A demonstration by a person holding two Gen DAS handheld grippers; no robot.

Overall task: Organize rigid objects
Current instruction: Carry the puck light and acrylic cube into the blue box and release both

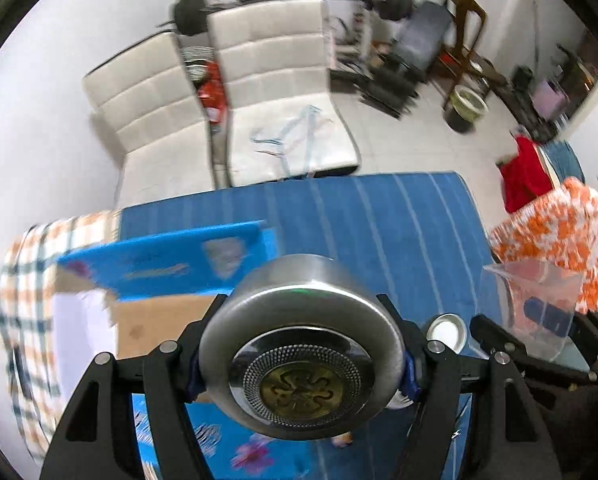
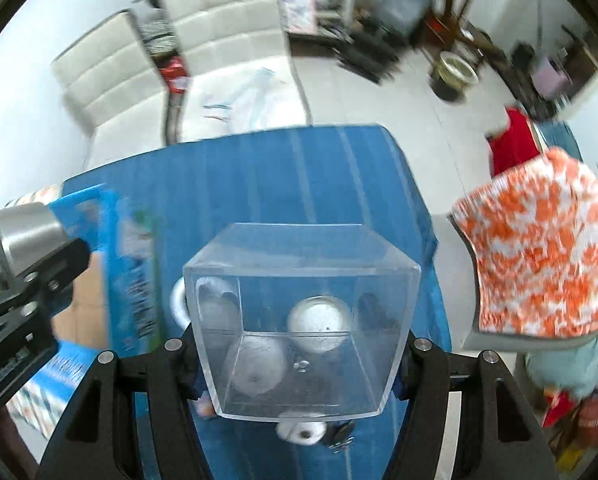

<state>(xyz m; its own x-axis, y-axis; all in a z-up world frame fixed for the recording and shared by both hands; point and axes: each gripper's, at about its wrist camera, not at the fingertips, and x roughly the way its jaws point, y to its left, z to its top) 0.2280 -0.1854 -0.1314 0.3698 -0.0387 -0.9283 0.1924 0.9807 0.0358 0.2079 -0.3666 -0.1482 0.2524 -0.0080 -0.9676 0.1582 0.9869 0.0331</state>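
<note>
My left gripper (image 1: 302,376) is shut on a round steel tin (image 1: 302,344) with a mesh and brass-patterned face, held above the blue table (image 1: 379,216). The tin also shows at the left of the right wrist view (image 2: 19,228). My right gripper (image 2: 299,364) is shut on a clear plastic box (image 2: 303,316), held above the table. The box shows at the right of the left wrist view (image 1: 531,304). Small round metal cups lie on the table under the box, seen through its walls (image 2: 319,322).
An open blue cardboard box (image 1: 167,256) stands at the table's left. A small metal cup (image 1: 447,330) sits on the table between the grippers. White chairs (image 1: 275,80) stand beyond the far edge. An orange-white cushioned chair (image 2: 539,248) is at the right.
</note>
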